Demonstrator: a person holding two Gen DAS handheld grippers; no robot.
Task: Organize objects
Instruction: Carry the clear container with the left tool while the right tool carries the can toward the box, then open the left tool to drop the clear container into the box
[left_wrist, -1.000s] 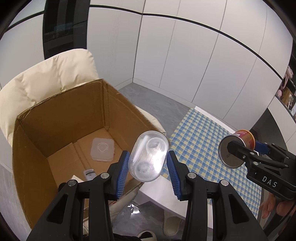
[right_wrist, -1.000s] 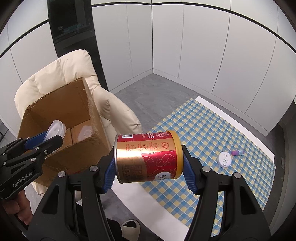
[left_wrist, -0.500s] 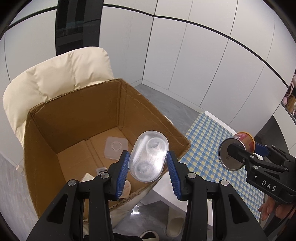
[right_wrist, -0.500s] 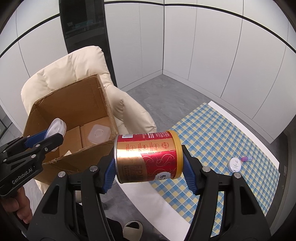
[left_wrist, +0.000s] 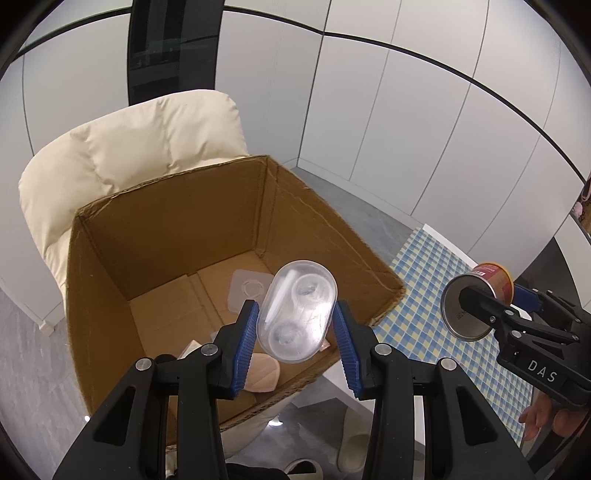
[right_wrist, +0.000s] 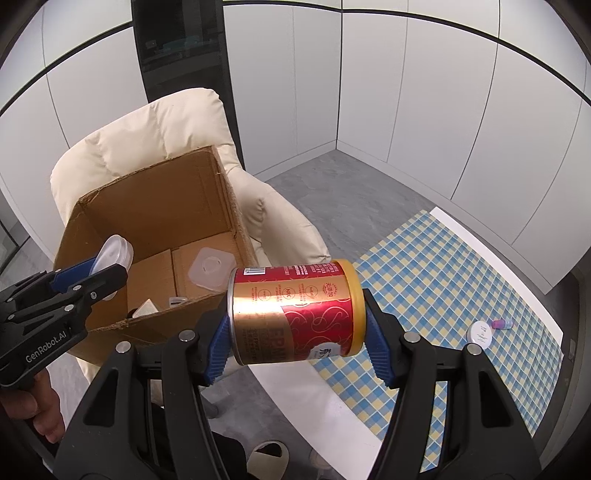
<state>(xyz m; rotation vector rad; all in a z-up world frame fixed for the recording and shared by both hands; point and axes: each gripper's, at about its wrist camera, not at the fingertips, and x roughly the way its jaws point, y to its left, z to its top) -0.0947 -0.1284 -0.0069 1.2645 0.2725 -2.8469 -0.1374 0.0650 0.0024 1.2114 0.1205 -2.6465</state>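
My left gripper (left_wrist: 297, 345) is shut on a clear oval plastic case (left_wrist: 297, 310) and holds it above the near rim of an open cardboard box (left_wrist: 177, 229). The box sits on a cream armchair (left_wrist: 129, 147). My right gripper (right_wrist: 295, 332) is shut on a red and gold can (right_wrist: 295, 308), held sideways in the air to the right of the box (right_wrist: 155, 206). The can (left_wrist: 476, 299) also shows in the left wrist view. The clear case (right_wrist: 112, 254) shows in the right wrist view over the box's left side.
In the box lie a clear square lid (left_wrist: 247, 290), a peach-coloured item (left_wrist: 262, 371) and small white things. A table with a blue-and-yellow checked cloth (right_wrist: 443, 266) stands to the right, with a white round lid (right_wrist: 479, 331) and a small purple bottle (right_wrist: 501, 324) on it.
Both grippers have moved left toward the box with their loads. The clear case now hangs over the box's opening instead of beside its right wall. More of the box's inside shows.
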